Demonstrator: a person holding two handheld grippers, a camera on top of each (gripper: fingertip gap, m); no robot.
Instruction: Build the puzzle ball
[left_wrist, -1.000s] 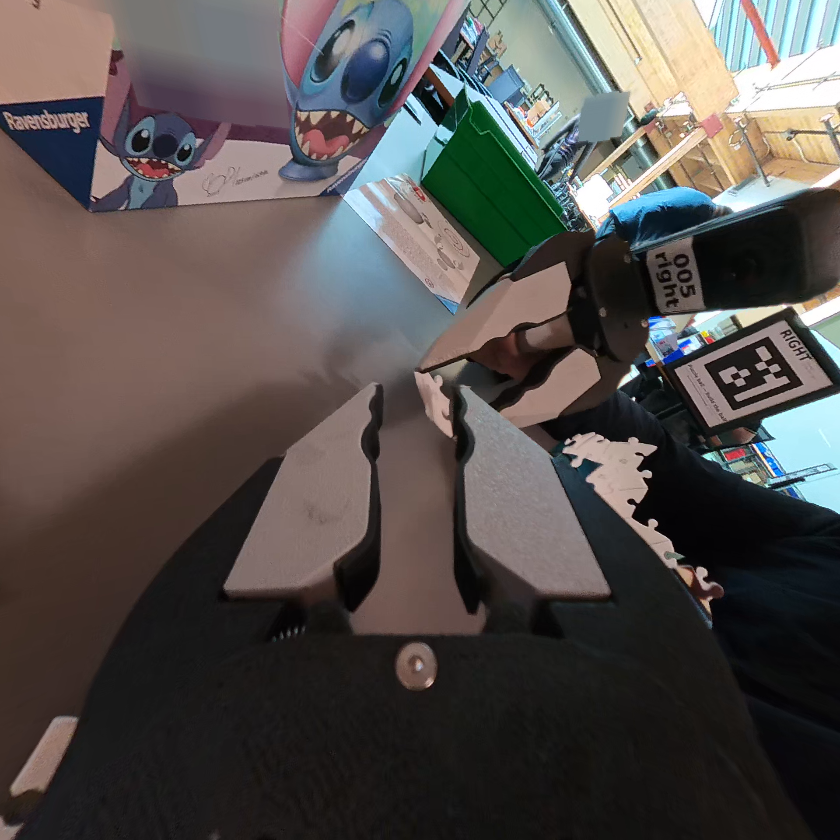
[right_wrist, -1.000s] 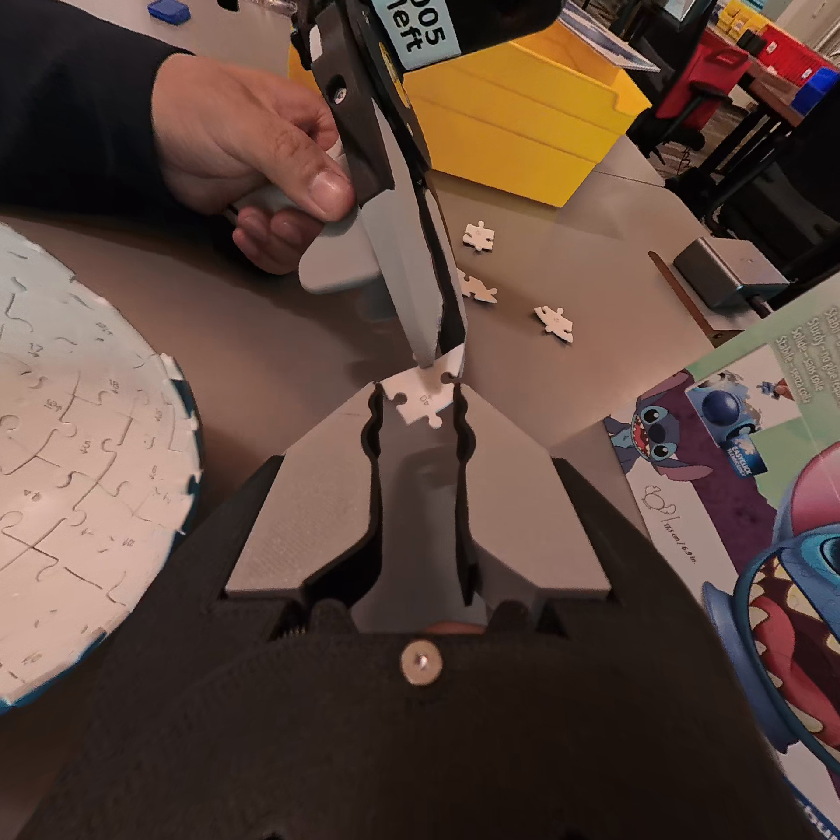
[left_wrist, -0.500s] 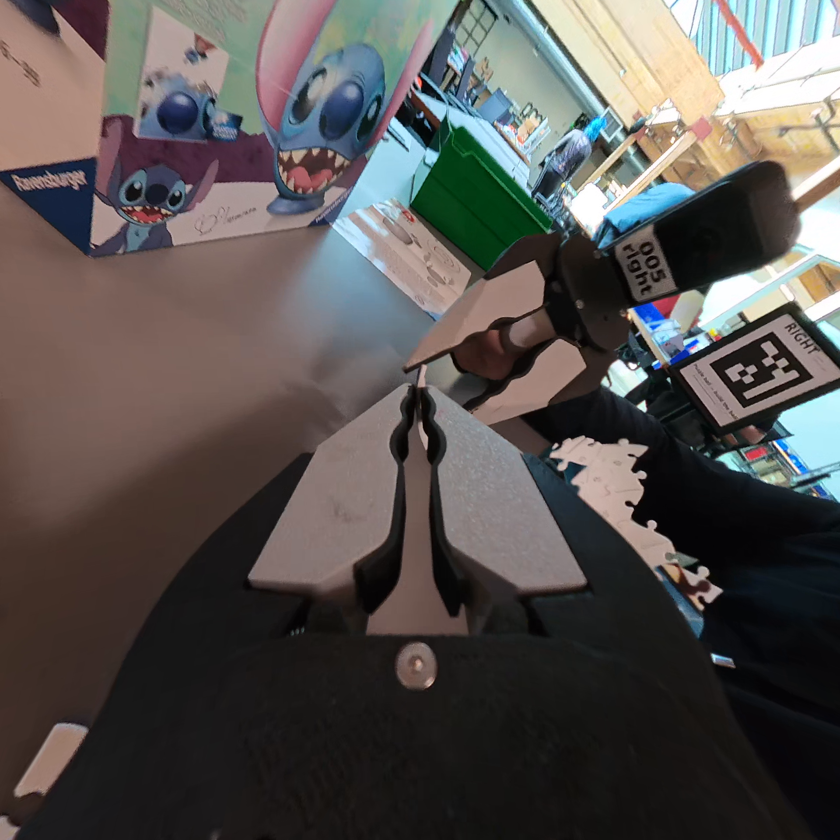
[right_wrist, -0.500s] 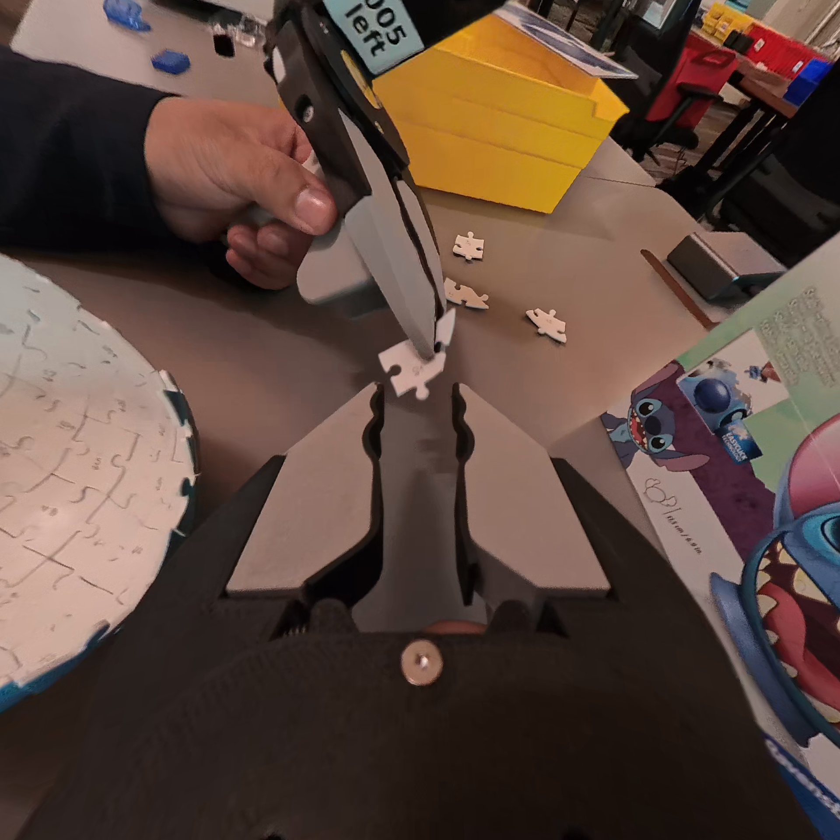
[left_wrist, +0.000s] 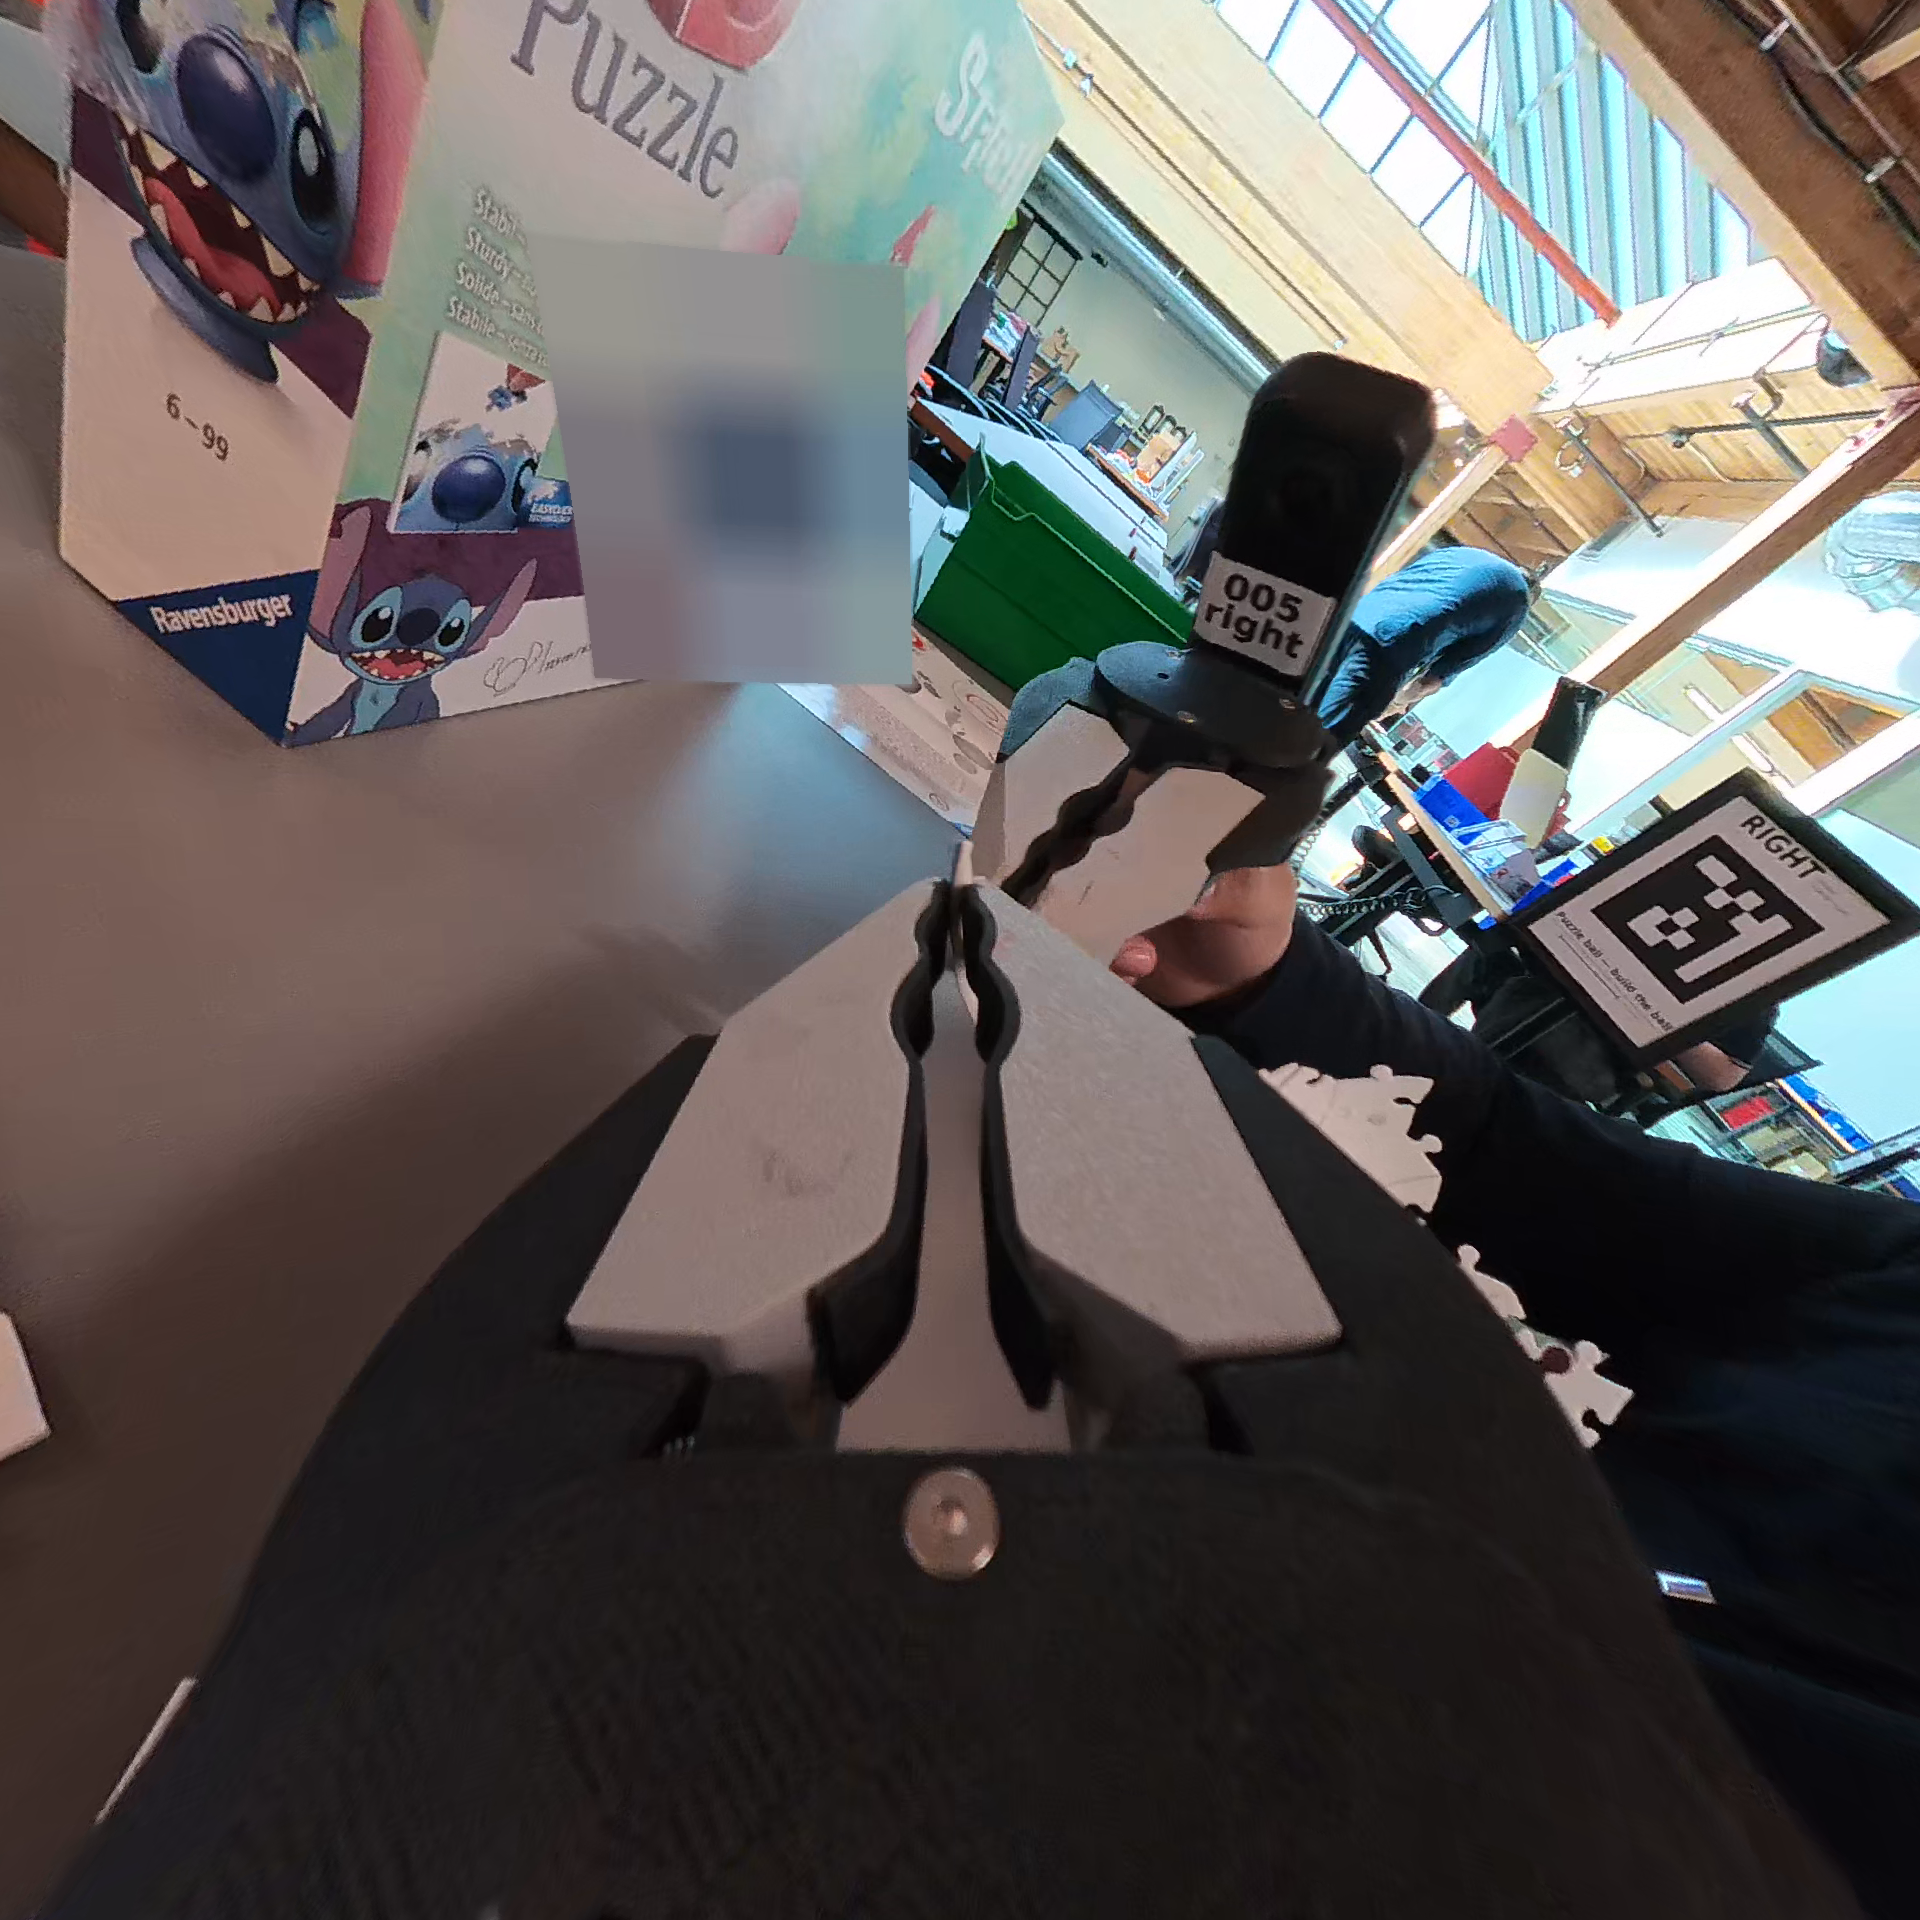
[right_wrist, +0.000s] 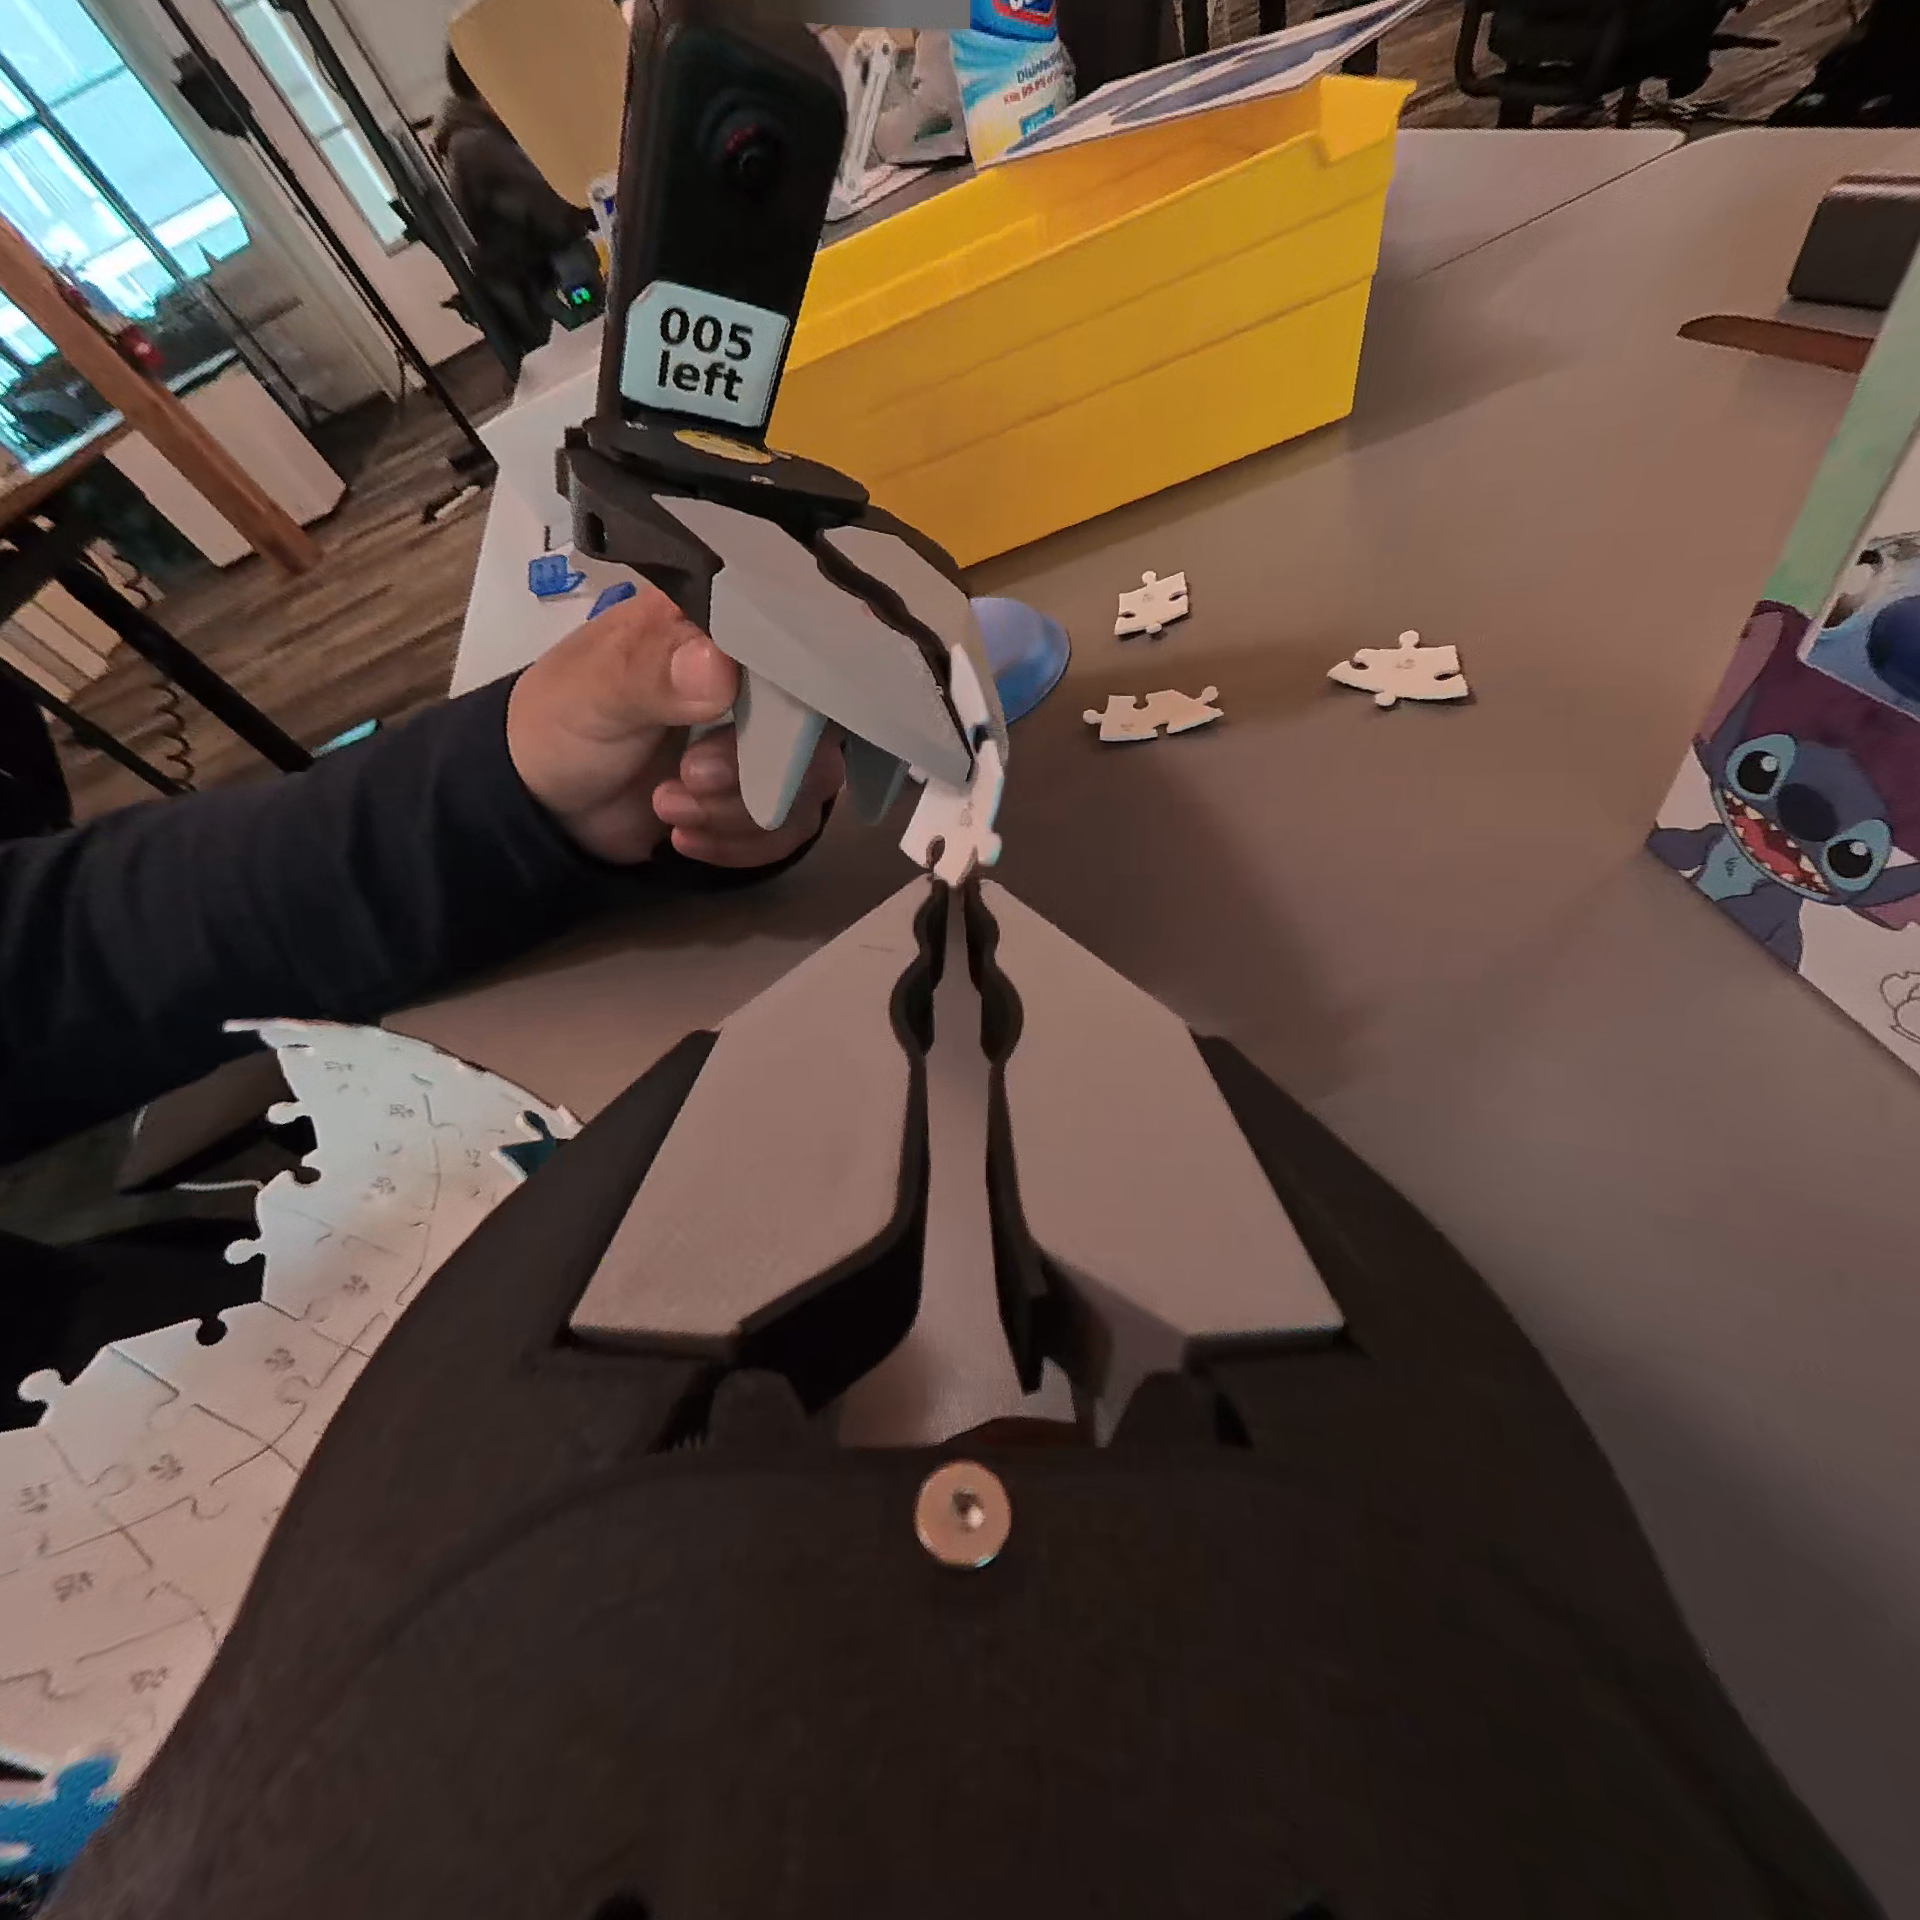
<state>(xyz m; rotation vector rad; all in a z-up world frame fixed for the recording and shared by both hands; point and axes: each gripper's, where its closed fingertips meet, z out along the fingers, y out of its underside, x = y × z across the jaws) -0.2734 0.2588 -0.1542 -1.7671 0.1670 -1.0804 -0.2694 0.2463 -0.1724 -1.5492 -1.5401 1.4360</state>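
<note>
My left gripper (left_wrist: 954, 899) is shut on a white puzzle piece (left_wrist: 963, 868), seen edge-on there. In the right wrist view the left gripper (right_wrist: 971, 758) holds the piece (right_wrist: 961, 816) in the air above the grey table. My right gripper (right_wrist: 951, 896) is shut, with its tips right at the piece's lower tab; I cannot tell whether it pinches it. It also shows in the left wrist view (left_wrist: 1013, 888). The partly built puzzle ball (right_wrist: 260, 1299), a white curved shell with blue edges, lies at the lower left; it also shows in the left wrist view (left_wrist: 1371, 1122).
Three loose white pieces (right_wrist: 1151, 603) (right_wrist: 1148, 715) (right_wrist: 1397, 670) lie on the table (right_wrist: 1455, 935) beyond the grippers, next to a blue dome (right_wrist: 1023, 649). A yellow bin (right_wrist: 1091, 312) stands behind. The puzzle box (right_wrist: 1818, 779) stands right. A green bin (left_wrist: 1039, 582) sits far back. Both grippers' tips are close together, under 4 cm apart.
The piece passed from my right gripper to my left gripper, which closed on it. My right gripper opened, then shut with its tips at the piece. Both grippers tilted upward.
</note>
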